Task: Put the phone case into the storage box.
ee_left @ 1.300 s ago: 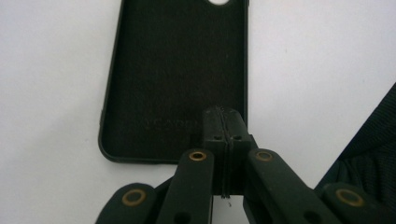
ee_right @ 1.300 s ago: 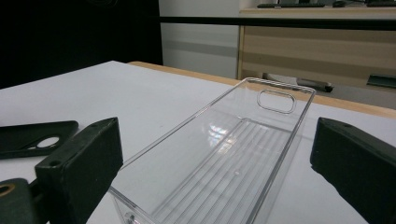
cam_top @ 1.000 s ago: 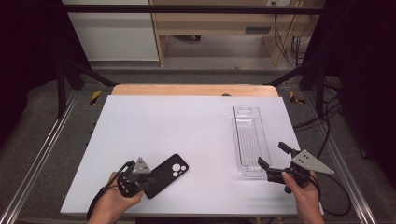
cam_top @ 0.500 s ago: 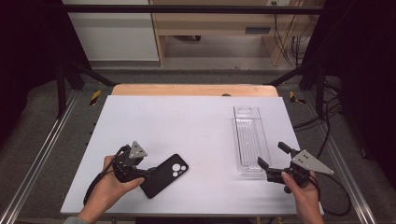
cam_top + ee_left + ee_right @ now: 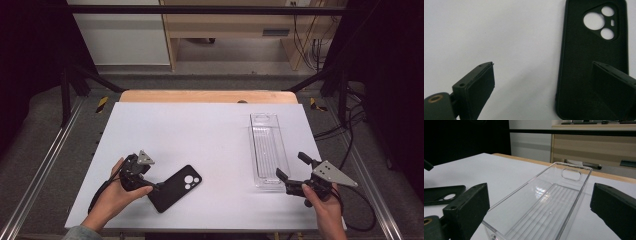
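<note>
1. Table (image 5: 200, 130): a white sheet that bears everything here, its plain ground setting off both the dark and the clear thing, and both grippers work at its near edge, close to the person's hands.

2. Tray (image 5: 267, 150): a long clear bin lying lengthwise just ahead of the right gripper (image 5: 290, 170). Its near end sits between that gripper's spread jaws in the right gripper view (tray (image 5: 544, 202)), apparently so it can be steadied or taken; the pads stand apart from its walls.

3. Case (image 5: 175, 187): a black phone case lying flat, camera cut-outs at its far end, just beside the left gripper (image 5: 150, 187). In the left gripper view one finger (image 5: 614, 87) overlaps the near end of the case (image 5: 589, 50), while the other finger (image 5: 477, 85) stands over bare table, well off its edge.

4. Left gripper: jaws wide and just opened, nothing pinched between them (judged a release; the case rests on the table by its own weight, free of the pads).

5. Right gripper: jaws wide, holding nothing, held level and low so that the tray end lies within reach of a closing move.
</note>
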A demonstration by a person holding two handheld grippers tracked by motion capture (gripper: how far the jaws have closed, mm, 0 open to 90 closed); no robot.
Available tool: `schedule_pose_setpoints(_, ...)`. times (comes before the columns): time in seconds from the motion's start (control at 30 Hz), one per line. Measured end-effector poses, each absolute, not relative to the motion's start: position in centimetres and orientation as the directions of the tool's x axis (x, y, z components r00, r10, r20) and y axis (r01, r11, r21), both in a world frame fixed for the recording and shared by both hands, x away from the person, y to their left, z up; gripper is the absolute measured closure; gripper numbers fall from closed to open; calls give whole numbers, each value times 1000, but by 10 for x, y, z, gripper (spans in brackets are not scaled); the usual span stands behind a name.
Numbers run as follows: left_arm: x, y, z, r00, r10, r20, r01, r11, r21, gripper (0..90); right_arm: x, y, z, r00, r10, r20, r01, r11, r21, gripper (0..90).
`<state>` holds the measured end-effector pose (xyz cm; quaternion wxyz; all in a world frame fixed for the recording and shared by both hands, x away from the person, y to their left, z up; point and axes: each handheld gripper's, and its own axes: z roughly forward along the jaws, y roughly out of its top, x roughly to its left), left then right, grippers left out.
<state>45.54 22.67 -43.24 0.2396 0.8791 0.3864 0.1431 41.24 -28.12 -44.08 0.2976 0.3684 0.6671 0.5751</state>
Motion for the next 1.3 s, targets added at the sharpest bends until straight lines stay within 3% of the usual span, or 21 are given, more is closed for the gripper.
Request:
schedule_pose_setpoints(0.17, 455, 226, -436, 680, 732, 49, 613, -604, 509, 107, 413, -281, -441, -552, 833, 29, 150, 65, 987, 27)
schedule_pose_setpoints(0.3, 455, 223, -439, 700, 713, 36, 616, -628, 475, 258, 413, -281, -441, -553, 833, 29, 150, 65, 987, 28)
schedule_pose_setpoints(0.57, 455, 219, -443, 719, 695, -6, 629, -648, 429, 664, 413, -281, -441, -552, 833, 31, 151, 64, 986, 29)
schedule_pose_setpoints(0.9, 457, 216, -446, 732, 680, -35, 631, -658, 412, 821, 413, -282, -441, -552, 833, 29, 150, 65, 987, 30)
schedule_pose_setpoints(1.3, 455, 218, -450, 733, 679, -20, 618, -654, 435, 879, 413, -282, -441, -554, 832, 30, 151, 64, 986, 30)
